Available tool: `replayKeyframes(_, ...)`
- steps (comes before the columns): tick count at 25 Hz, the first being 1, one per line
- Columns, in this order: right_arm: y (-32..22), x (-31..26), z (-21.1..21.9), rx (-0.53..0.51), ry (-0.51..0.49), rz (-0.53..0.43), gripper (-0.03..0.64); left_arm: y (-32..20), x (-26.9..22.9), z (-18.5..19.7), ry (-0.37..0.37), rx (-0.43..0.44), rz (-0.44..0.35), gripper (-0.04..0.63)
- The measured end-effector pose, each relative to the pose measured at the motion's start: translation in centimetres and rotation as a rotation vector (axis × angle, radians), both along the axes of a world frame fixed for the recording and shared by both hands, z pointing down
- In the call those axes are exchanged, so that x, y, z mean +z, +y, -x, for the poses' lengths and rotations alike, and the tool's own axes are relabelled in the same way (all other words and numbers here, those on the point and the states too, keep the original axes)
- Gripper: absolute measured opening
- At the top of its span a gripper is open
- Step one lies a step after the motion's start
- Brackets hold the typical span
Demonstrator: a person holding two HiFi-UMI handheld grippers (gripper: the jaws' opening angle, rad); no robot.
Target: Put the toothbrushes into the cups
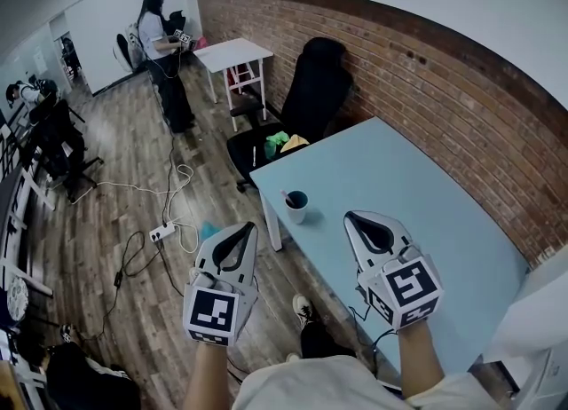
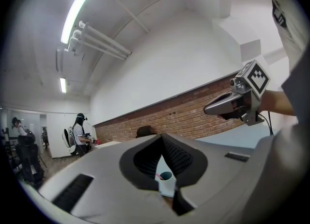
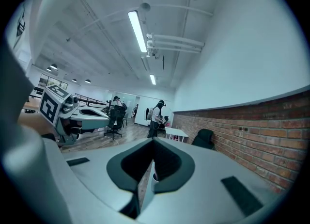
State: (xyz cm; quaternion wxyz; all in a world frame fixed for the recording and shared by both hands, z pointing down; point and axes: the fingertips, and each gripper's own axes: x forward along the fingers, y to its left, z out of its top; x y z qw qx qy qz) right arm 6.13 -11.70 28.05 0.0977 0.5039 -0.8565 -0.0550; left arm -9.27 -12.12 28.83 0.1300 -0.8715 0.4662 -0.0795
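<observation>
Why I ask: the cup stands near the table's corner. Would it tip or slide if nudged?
The cup looks taller than wide, so a high nudge would probably tip it. The toothbrush leaning in it may pull it sideways. On the smooth table a low push likely slides it.

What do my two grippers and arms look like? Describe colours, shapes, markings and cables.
The left gripper and right gripper are pale grey, wedge-shaped shells with black ribbed pads inside. Each carries a white cube with black square markers at its rear. A thin dark cable trails from the right one. The forearms are bare below a light top.
</observation>
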Motion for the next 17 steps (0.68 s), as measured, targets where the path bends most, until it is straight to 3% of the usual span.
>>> replayKeyframes(17, -0.1, 0.3, 0.8, -0.001, -0.008, -0.002, 0.018, 0.1, 0.2, 1.1, 0.005, -0.008, 0.02, 0.012)
